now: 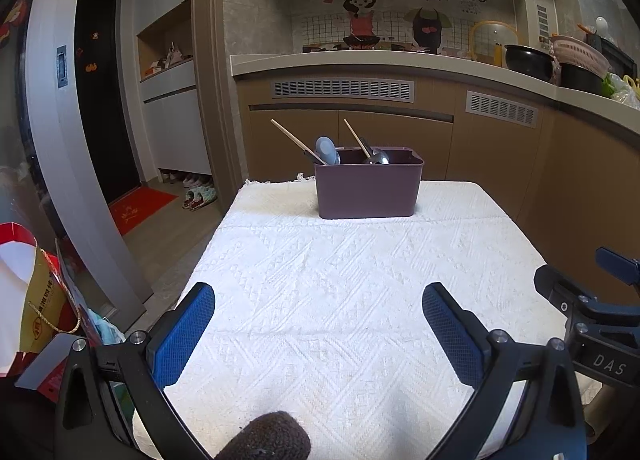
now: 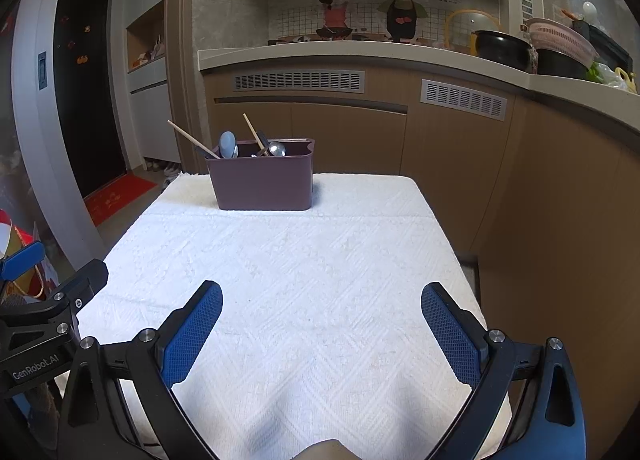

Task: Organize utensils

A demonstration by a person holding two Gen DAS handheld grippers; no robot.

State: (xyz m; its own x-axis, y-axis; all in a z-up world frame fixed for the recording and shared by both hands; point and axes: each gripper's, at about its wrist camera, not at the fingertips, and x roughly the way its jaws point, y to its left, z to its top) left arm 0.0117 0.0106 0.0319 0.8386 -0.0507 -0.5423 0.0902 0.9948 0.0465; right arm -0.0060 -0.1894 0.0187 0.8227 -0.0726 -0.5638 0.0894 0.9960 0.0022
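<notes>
My left claw (image 1: 318,316) hangs released over the near part of the table (image 1: 360,300), its blue pads (image 1: 184,336) spread wide with nothing between them. My right claw (image 2: 321,314) is just the same: pads (image 2: 450,334) far apart, empty, above the near edge of the white cloth (image 2: 300,280) that covers the table. The two claws sit side by side; each shows at the edge of the other's view.

The bin (image 1: 368,182) stands upright on the cloth at the far edge of the table, left of the middle in the right view. It is a purple box with an open top. Inside it, two chopsticks (image 1: 296,140) lean to the left, their tips well above the rim. A blue spoon (image 1: 326,149) rests at the left end beside one chopstick, and a metal spoon (image 1: 378,156) lies nearer the middle beside the other. I cannot tell whether the bin has compartments.

The rest of the cloth is bare. Behind the table runs the kitchen counter (image 2: 360,48), with dark pots (image 2: 504,46) and a pink basket (image 2: 560,36) at its right end.
</notes>
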